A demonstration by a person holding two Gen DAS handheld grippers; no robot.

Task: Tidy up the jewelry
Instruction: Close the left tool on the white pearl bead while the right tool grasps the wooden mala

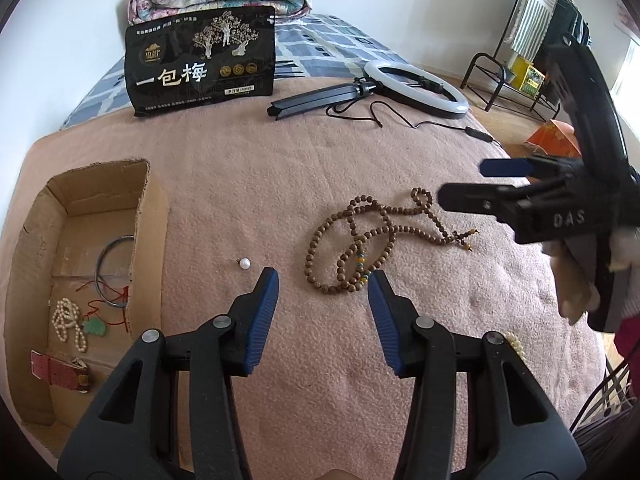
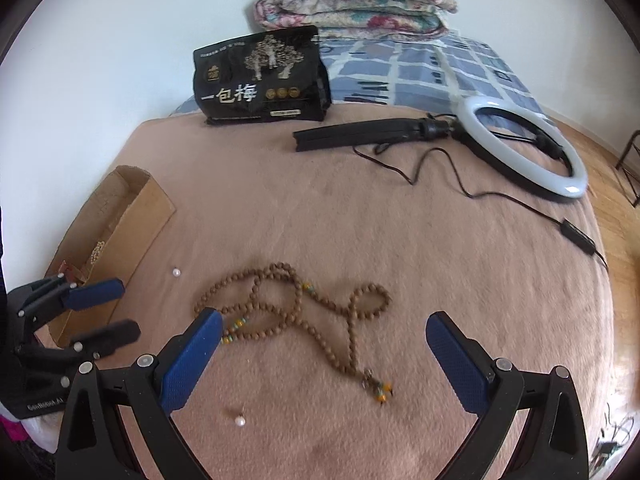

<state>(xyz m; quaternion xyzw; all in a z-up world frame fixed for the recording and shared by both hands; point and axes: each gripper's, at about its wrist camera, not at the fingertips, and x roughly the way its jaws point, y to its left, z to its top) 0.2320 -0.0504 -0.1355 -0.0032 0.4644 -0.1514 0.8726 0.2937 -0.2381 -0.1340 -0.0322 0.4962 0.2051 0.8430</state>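
Right hand-held gripper [image 2: 324,340], spread, empty, straddling the wooden bead necklace [image 2: 296,316] on the bed; its long axis runs left-right. Left hand-held gripper [image 1: 323,292], spread, lies left, nearer the cardboard box [image 1: 152,216].

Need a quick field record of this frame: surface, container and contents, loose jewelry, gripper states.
surface: pink fleece blanket
container: open brown cardboard box, at left
box contents: thin metal bangle, white pearl strand, green jade pendant on red cord, red strap
loose jewelry: long brown wooden bead necklace; white pearl earring between necklace and box; second white pearl earring
left gripper: open, empty, fingers near necklace
right gripper: open, empty, above necklace
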